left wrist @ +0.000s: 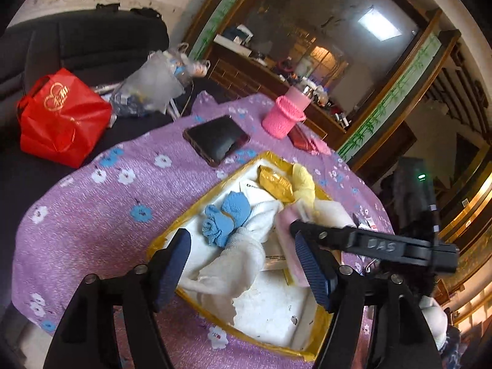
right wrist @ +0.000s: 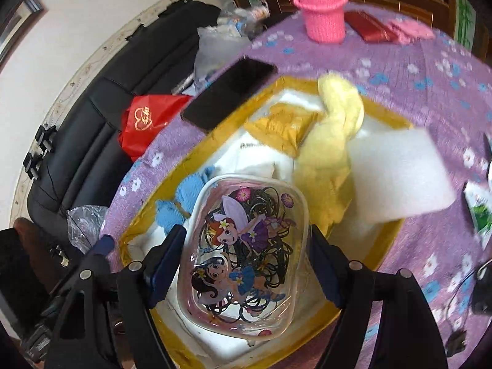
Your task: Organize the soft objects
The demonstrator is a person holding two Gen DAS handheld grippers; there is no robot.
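A white foam box with yellow taped rim (left wrist: 184,212) (right wrist: 276,84) sits on the purple flowered cloth. In it lie a blue knit piece (left wrist: 226,218) (right wrist: 187,192), a white cloth (left wrist: 243,255), a yellow cloth (left wrist: 303,186) (right wrist: 330,153), a gold packet (left wrist: 275,183) (right wrist: 284,124) and a white foam block (right wrist: 399,172). My left gripper (left wrist: 243,269) is open above the white cloth. My right gripper (right wrist: 246,266) is shut on a clear cartoon-printed pouch (right wrist: 243,258) of black hair ties, held over the box; the right gripper's arm (left wrist: 375,246) crosses the left wrist view.
A black phone (left wrist: 215,140) (right wrist: 230,92), a pink knit cup (left wrist: 284,115) (right wrist: 323,15) and a red wallet (right wrist: 369,27) lie on the cloth behind the box. A red bag (left wrist: 61,117) (right wrist: 147,123) and plastic bags (left wrist: 153,86) sit on the dark sofa (right wrist: 92,117).
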